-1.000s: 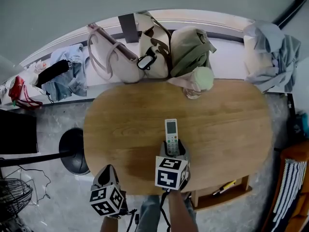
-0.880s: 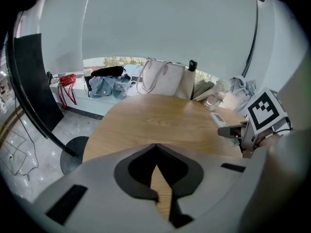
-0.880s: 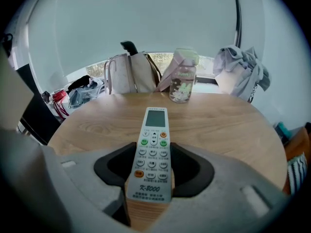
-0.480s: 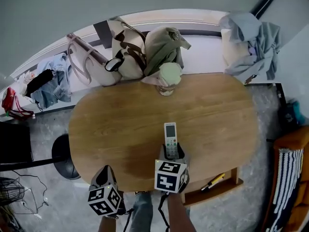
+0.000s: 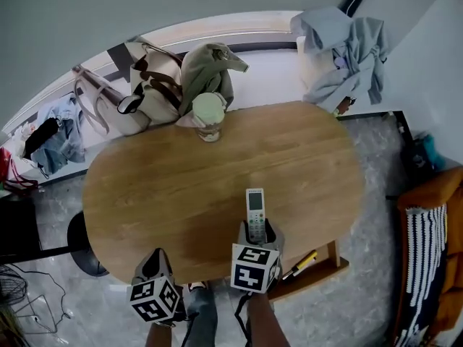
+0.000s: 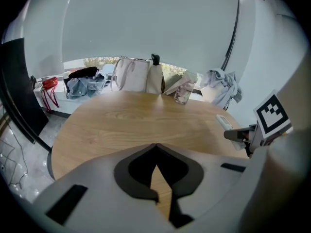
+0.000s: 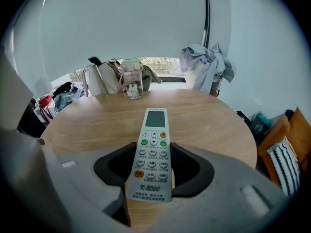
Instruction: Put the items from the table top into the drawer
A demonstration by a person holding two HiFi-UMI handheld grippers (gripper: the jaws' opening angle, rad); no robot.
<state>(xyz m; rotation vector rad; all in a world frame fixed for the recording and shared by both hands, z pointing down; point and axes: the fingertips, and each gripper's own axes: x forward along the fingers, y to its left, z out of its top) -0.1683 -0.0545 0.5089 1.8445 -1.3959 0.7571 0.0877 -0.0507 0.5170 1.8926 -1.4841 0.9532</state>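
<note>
My right gripper [image 5: 257, 231] clamps the remote [image 5: 255, 207] at its lower half; the rest sticks out ahead over the table [image 5: 159, 186]. Left gripper [image 5: 159, 257] closed, empty, off the near edge.

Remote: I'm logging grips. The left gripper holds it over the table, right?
Wrong gripper. The right gripper holds the remote over the table, its fingers pressed on the remote's sides, as the right gripper view shows.
</note>
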